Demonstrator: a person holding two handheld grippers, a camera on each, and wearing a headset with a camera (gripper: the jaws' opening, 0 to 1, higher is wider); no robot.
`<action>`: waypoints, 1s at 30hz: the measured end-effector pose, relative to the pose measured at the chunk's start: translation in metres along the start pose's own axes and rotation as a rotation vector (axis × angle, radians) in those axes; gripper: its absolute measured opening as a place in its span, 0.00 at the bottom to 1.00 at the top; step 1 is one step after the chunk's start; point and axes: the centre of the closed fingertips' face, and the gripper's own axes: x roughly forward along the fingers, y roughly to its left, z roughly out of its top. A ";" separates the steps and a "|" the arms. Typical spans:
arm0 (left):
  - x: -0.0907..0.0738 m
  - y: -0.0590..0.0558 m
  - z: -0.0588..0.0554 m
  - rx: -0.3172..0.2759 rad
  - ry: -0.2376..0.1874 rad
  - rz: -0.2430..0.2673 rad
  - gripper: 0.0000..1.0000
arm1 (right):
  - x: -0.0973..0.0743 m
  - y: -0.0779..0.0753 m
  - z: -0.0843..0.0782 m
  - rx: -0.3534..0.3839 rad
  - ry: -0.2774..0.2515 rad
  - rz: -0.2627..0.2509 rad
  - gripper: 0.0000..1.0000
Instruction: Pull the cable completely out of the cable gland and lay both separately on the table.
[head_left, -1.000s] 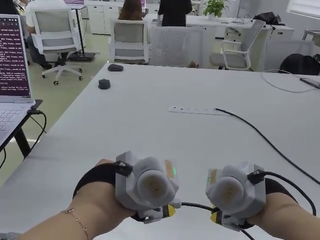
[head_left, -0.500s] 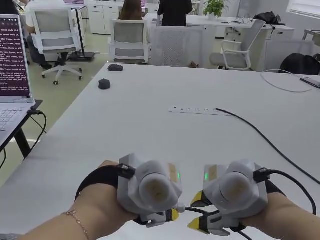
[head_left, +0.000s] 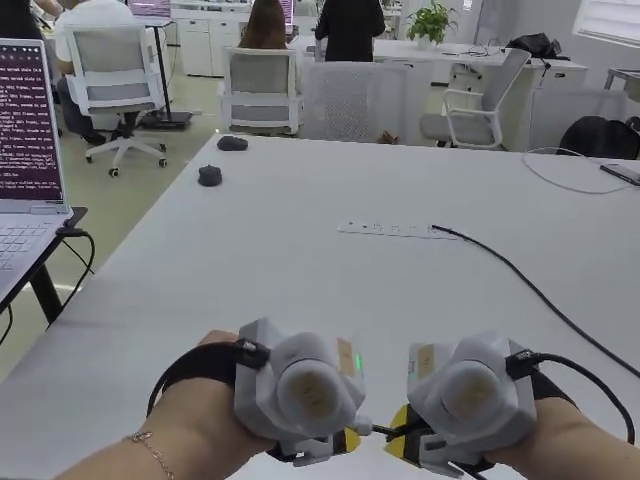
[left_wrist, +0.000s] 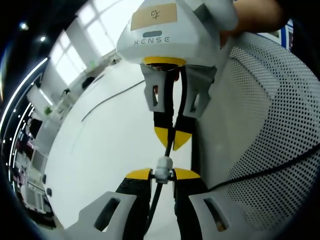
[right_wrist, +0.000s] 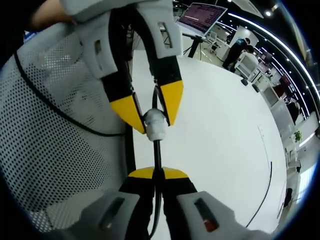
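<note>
A small white cable gland (left_wrist: 163, 169) sits on a black cable (right_wrist: 156, 155). My left gripper (left_wrist: 162, 174) is shut on the gland, its yellow pads on either side. Facing it, my right gripper (right_wrist: 155, 174) is shut on the cable just beside the gland (right_wrist: 155, 126). In the head view both grippers are held close together above the table's near edge, the left gripper (head_left: 345, 440) and the right gripper (head_left: 402, 445) almost tip to tip, with a short piece of cable (head_left: 380, 432) between them. Hands and housings hide the jaws there.
A white power strip (head_left: 385, 229) lies mid-table, its black cord (head_left: 520, 285) running to the right edge. Two dark mice (head_left: 209, 175) sit far left. A laptop (head_left: 25, 140) stands on a side stand at left. A mesh chair back (left_wrist: 260, 125) is close under the grippers.
The right gripper moved in towards the left one. Its jaws stood apart half a second ago and now are shut on the cable next to the gland.
</note>
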 end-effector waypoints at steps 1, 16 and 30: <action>0.000 0.001 -0.001 0.002 0.005 0.005 0.17 | 0.000 -0.001 -0.003 0.005 0.012 -0.004 0.02; -0.001 0.007 -0.005 -0.003 0.025 0.036 0.17 | -0.001 -0.014 -0.029 0.040 0.125 -0.058 0.17; 0.000 -0.010 0.011 0.063 -0.037 -0.030 0.17 | -0.002 0.013 0.019 -0.028 -0.078 0.051 0.11</action>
